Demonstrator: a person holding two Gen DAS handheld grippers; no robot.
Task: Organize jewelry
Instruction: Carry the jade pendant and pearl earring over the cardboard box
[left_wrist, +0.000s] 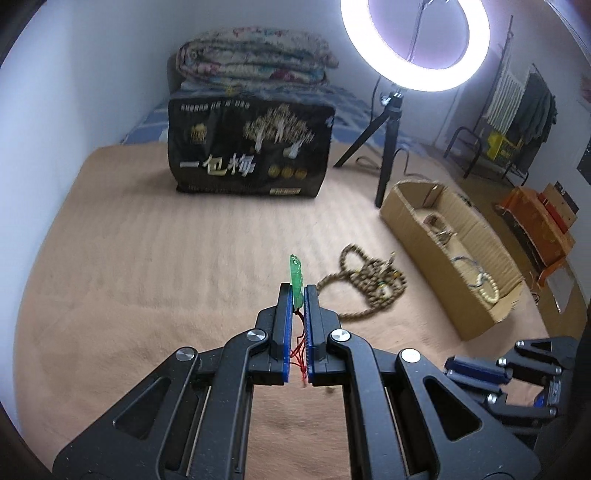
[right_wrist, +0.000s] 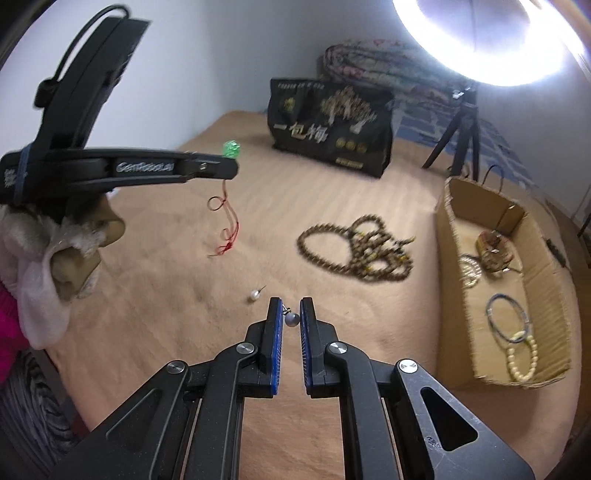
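My left gripper (left_wrist: 297, 291) is shut on a green pendant (left_wrist: 296, 274) with a red cord (left_wrist: 300, 350) hanging between the fingers, held above the tan bed cover. In the right wrist view the left gripper (right_wrist: 231, 162) shows from the side at upper left with the pendant (right_wrist: 231, 148) and dangling cord (right_wrist: 227, 229). My right gripper (right_wrist: 291, 306) is shut on a grey pearl earring (right_wrist: 290, 319). A white pearl earring (right_wrist: 255, 294) lies on the cover just left of it. A brown bead necklace (left_wrist: 365, 284) (right_wrist: 354, 247) lies in a heap ahead. The right gripper (left_wrist: 480, 369) shows low right in the left wrist view.
An open cardboard box (left_wrist: 410, 221) (right_wrist: 454, 258) at right holds bracelets (right_wrist: 521, 354) and other pieces. A black printed bag (left_wrist: 247, 147) (right_wrist: 332, 125) stands at the back, folded quilts (left_wrist: 255, 59) behind it. A ring light tripod (left_wrist: 388, 147) stands near the box.
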